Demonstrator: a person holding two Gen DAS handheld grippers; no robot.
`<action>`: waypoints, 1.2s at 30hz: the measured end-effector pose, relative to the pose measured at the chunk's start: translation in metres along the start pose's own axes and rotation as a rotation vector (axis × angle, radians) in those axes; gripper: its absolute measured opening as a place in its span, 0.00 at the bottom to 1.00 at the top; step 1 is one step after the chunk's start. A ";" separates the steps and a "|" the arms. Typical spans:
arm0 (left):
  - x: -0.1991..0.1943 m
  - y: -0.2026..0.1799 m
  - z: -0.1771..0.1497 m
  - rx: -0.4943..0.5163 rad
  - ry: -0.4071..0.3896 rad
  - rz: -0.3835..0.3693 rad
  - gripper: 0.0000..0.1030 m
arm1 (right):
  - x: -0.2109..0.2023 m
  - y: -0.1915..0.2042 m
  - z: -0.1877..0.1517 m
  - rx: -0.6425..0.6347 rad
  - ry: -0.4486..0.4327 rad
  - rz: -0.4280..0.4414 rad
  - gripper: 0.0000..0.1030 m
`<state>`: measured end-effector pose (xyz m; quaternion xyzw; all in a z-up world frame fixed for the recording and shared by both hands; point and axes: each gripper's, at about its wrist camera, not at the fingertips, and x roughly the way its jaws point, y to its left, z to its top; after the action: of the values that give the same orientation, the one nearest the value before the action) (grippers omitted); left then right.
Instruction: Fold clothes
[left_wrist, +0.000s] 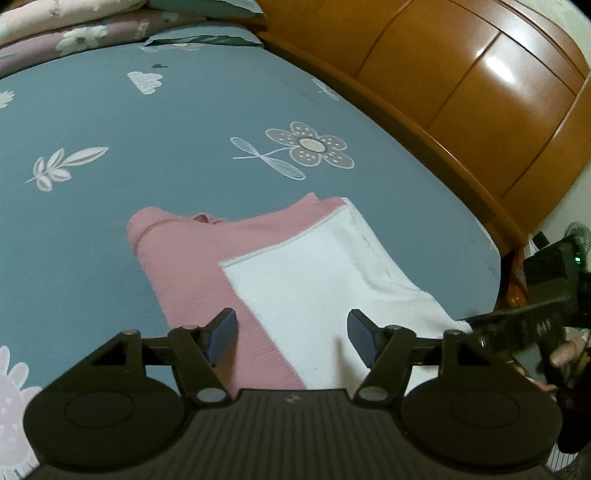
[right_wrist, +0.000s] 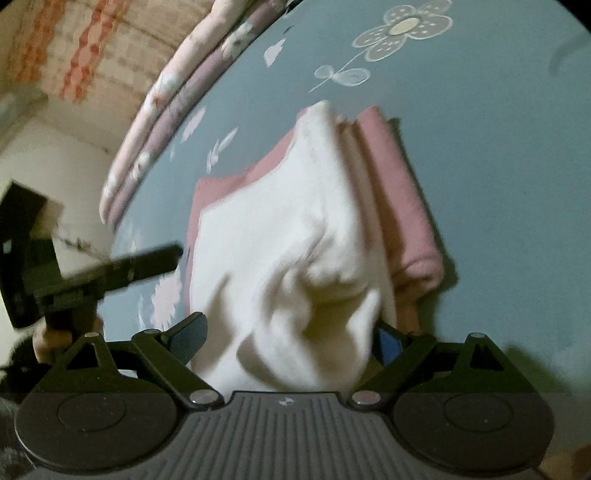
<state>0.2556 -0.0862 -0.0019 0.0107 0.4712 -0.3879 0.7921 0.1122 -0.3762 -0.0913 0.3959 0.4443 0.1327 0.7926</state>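
Spread across both views: a bed (left_wrist: 184, 122) under a grey-blue sheet printed with pale flowers and leaves. Backed at one o'clock in the left wrist view by a glossy wooden headboard (left_wrist: 461, 85). Stacked at eleven o'clock there, folded floral quilts (left_wrist: 66, 29) in pink and mauve.

Lay near the middle of the sheet: a pink garment (left_wrist: 192, 258), folded, with a white garment (left_wrist: 314, 273) draped over its right part. Looked rumpled and bunched at the near end in the right wrist view, the white garment (right_wrist: 288, 240) mounding up between the fingers, the pink garment (right_wrist: 402, 206) showing past it at two o'clock.

Hovered over the clothes' near edge: the left gripper (left_wrist: 291, 332), jaws parted, nothing pinched between the blue pads, cloth only beneath them. Seen at nine o'clock in the other view, left gripper (right_wrist: 110, 269) blurred.

Stood wide apart: the right gripper (right_wrist: 291, 339), white cloth heaped in the gap and covering part of the right pad; whether the pads pressed on it could not be told. Appeared at three o'clock in the left wrist view, right gripper (left_wrist: 517, 325), blurred, held by a hand (left_wrist: 561, 356).
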 end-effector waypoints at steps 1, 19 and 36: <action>-0.001 0.001 -0.001 -0.007 0.000 0.009 0.65 | 0.002 -0.005 0.003 0.024 -0.007 0.031 0.91; -0.003 0.004 -0.008 -0.081 -0.015 0.075 0.65 | 0.031 0.023 0.053 -0.236 -0.019 -0.145 0.22; 0.053 -0.012 0.015 0.056 -0.051 -0.016 0.70 | -0.004 -0.012 0.039 -0.131 -0.078 -0.216 0.22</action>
<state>0.2725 -0.1323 -0.0297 0.0191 0.4398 -0.4073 0.8002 0.1399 -0.4062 -0.0859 0.2980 0.4438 0.0598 0.8430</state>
